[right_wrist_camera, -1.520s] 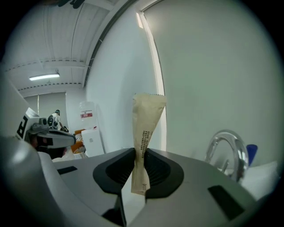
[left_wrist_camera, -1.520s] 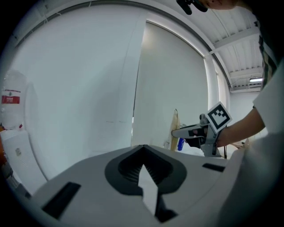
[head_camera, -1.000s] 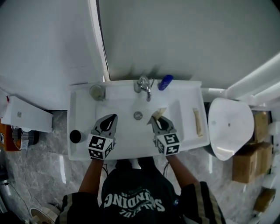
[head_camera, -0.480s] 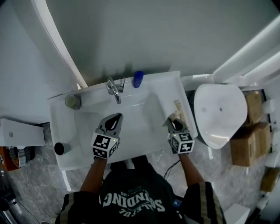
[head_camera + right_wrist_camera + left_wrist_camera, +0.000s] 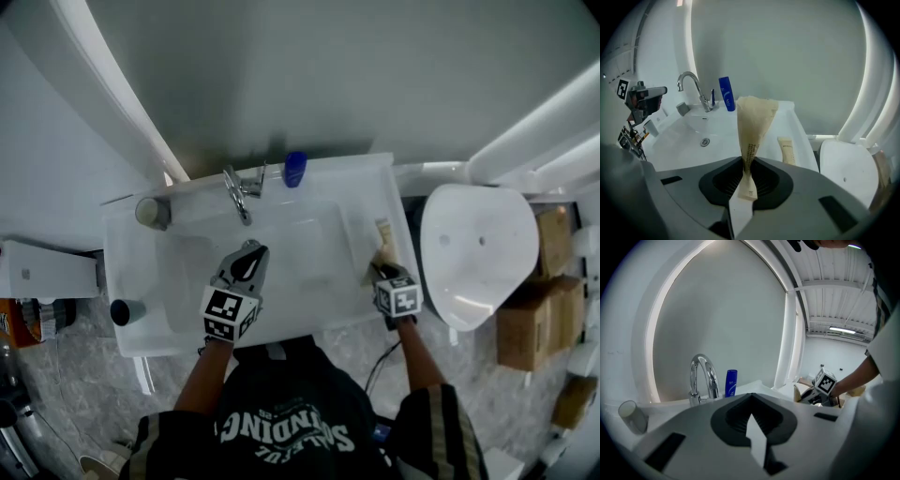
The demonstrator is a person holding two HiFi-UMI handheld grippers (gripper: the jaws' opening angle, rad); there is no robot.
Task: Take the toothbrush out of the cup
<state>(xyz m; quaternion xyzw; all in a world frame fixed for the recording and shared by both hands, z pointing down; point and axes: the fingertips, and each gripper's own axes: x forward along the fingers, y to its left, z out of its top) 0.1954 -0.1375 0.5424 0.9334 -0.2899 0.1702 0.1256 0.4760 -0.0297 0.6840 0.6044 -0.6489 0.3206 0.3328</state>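
Observation:
My right gripper (image 5: 382,272) is shut on the lower end of a tan paper packet (image 5: 752,126), which stands up from the jaws with small print on it. It hovers over the sink's right ledge, close to a cream tube (image 5: 384,234). A pale cup (image 5: 152,212) stands at the sink's back left corner, and nothing shows sticking out of it. My left gripper (image 5: 248,253) is over the basin's middle, shut and empty (image 5: 752,420). No bare toothbrush is visible.
A chrome faucet (image 5: 236,187) and a blue bottle (image 5: 295,169) stand at the back of the white sink (image 5: 281,309). A dark cup (image 5: 127,311) sits on the front left ledge. A white toilet (image 5: 478,253) and cardboard boxes (image 5: 539,319) lie to the right.
My right gripper has carried the tan packet from the basin's middle to the right ledge and lower. The left gripper has shifted right, toward the basin's middle.

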